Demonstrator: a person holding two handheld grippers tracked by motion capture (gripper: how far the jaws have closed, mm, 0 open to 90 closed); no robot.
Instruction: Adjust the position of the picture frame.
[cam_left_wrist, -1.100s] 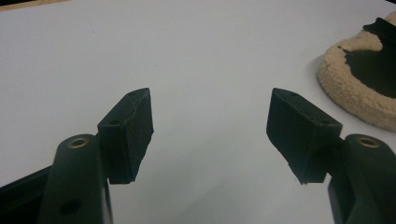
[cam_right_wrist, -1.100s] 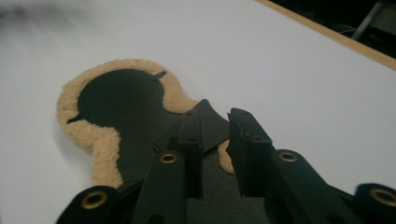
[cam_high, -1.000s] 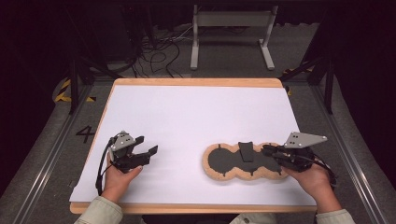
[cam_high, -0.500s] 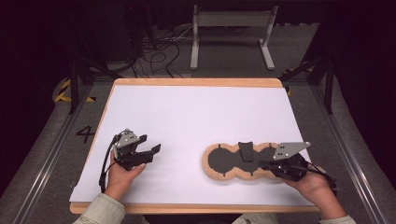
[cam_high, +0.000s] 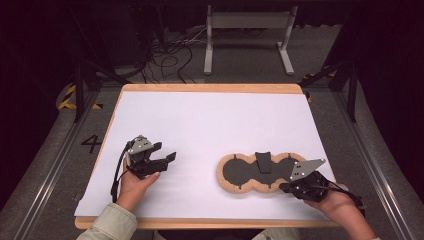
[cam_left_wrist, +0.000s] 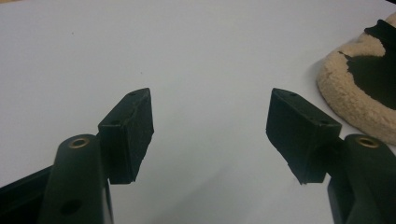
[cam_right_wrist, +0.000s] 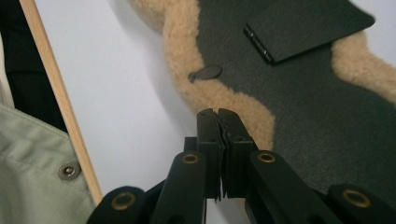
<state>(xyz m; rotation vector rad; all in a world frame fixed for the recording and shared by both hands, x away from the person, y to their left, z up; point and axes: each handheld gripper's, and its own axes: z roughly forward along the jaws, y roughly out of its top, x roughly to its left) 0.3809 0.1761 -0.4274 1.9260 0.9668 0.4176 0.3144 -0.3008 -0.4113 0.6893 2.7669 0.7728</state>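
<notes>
Two hand-held grippers work over one table (cam_high: 210, 107) topped with a single white sheet. Nearest the person, the right gripper (cam_high: 286, 187) sits low at the near right edge of one fleece-rimmed pad (cam_high: 250, 172), a three-lobed piece with a tan woolly border and a dark centre. In the right gripper view its jaws have just come together and meet pad to pad at the fleece border (cam_right_wrist: 224, 100); whether they pinch any of the fleece I cannot tell. One dark flap (cam_high: 263, 161) lies across the middle of the pad. The left gripper (cam_high: 170, 159) is held well apart from the pad, to its left, with its jaws wide and only bare white sheet between them. Beyond the table, one white stand (cam_high: 247, 35) and a tangle of cables (cam_high: 170, 57) rest on the floor.
</notes>
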